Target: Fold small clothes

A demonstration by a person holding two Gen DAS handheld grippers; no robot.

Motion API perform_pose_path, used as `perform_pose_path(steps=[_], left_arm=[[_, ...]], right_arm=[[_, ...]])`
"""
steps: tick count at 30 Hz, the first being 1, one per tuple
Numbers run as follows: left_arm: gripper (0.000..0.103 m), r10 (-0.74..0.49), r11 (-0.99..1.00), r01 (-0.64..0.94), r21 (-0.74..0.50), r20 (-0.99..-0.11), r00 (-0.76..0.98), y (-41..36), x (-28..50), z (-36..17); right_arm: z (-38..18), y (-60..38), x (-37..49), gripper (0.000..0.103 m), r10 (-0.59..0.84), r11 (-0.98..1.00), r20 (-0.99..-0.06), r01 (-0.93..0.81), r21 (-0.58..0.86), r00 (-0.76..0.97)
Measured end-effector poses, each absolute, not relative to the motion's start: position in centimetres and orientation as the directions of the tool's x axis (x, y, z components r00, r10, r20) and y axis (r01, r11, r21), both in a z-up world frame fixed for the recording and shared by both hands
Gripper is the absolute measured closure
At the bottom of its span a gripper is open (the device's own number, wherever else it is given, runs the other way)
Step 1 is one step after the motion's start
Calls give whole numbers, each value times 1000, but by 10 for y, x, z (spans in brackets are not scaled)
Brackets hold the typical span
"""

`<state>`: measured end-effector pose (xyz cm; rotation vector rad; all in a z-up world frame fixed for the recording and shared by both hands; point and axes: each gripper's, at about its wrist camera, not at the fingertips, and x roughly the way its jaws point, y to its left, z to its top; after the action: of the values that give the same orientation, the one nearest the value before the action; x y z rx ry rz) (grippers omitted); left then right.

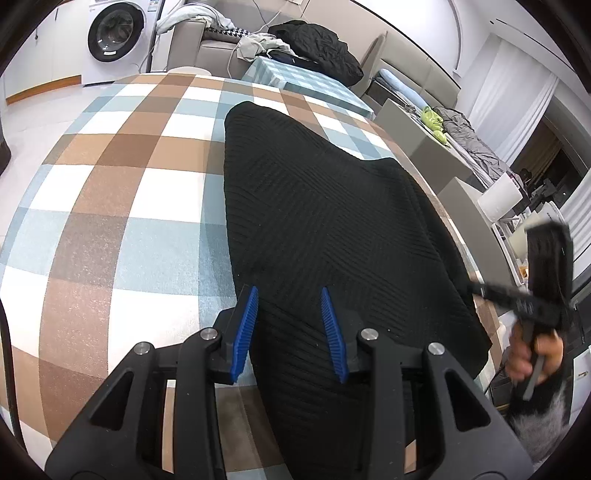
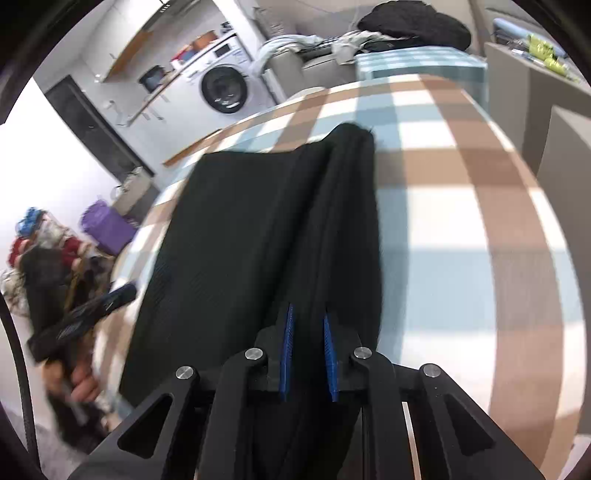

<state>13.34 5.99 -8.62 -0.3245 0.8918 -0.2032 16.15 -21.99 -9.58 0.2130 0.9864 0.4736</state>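
Hovering my left gripper (image 1: 290, 328) over the near end of the black ribbed knit garment (image 1: 325, 221), which lies flat on the brown, white & pale-blue checked tablecloth (image 1: 110, 192). Blue ridged pads (image 1: 245, 332) stand moderately apart w/ knit fabric showing between them; neither pad visibly presses on it, so no grip on this side.

Right gripper (image 2: 308, 350): jaws narrow, a slim gap between the blue pads (image 2: 286, 350). A raised fold of the same black garment (image 2: 258, 240) runs up the middle of the right wrist view, straight along the line of the fingers. Fabric sits in the gap, but the pads stand clear of it, i.e. not clamped as far as I can tell. View is motion-blurred.

Garment position: lengthwise on the table, one long edge doubled over toward the centre, near end under both grippers, far end tapering toward the far table edge.

Bkgd: white front-load washing machine (image 1: 116, 35), black padded jacket (image 1: 317, 44) heaped on a 2nd checked table. My right hand (image 1: 532, 354) on its grip handle shows at the right edge of the left wrist view, blurred.
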Motion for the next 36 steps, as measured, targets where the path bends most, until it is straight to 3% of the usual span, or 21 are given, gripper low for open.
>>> perform_pose_path(steps=[1,3,5,7,11,15,19,21,22,25,27,31,34,36], left_arm=[[70,-307,932,40,-360,-728,613,60,134,-86],[70,-313,930,43,-364,-727,611,60,136,-87],[70,-307,933,44,-357,-729,612,59,137,-86],[70,-304,935,46,-352,-728,614,59,136,-84],[65,-300,936,42,-349,-728,617,59,137,-83],[63,-293,941,47,-336,-735,612,56,136,-83],[59,-279,948,55,-313,-739,613,54,133,-82],[59,-279,948,52,-314,-741,611,55,132,-82],[59,-279,948,49,-316,-742,609,56,132,-81],[58,-295,943,59,-329,-737,608,56,131,-78],[52,-302,943,79,-323,-732,611,52,132,-77],[51,-298,950,101,-297,-753,587,42,137,-86],[51,-286,955,103,-280,-765,577,40,136,-90],[51,-287,954,100,-282,-767,574,42,134,-92]], right_arm=[[-99,-219,152,87,495,867,-749,-303,395,440],[-103,-216,137,98,470,879,-764,-315,358,443],[-104,-216,129,97,424,900,-790,-304,312,443],[-98,-219,126,93,409,907,-786,-300,295,463],[-75,-220,133,69,418,906,-736,-302,297,532],[-71,-200,172,66,479,877,-694,-327,352,538],[-93,-182,225,68,445,895,-751,-262,360,487],[-101,-177,244,96,427,904,-764,-235,357,483],[-99,-175,247,97,430,903,-763,-241,357,483],[-61,-167,233,97,439,895,-697,-345,284,567],[-51,-169,233,97,435,896,-692,-351,271,577],[-76,-173,251,97,321,943,-770,-263,205,551],[-93,-181,256,92,315,947,-792,-235,221,523],[-92,-188,245,80,341,938,-787,-237,251,514]])
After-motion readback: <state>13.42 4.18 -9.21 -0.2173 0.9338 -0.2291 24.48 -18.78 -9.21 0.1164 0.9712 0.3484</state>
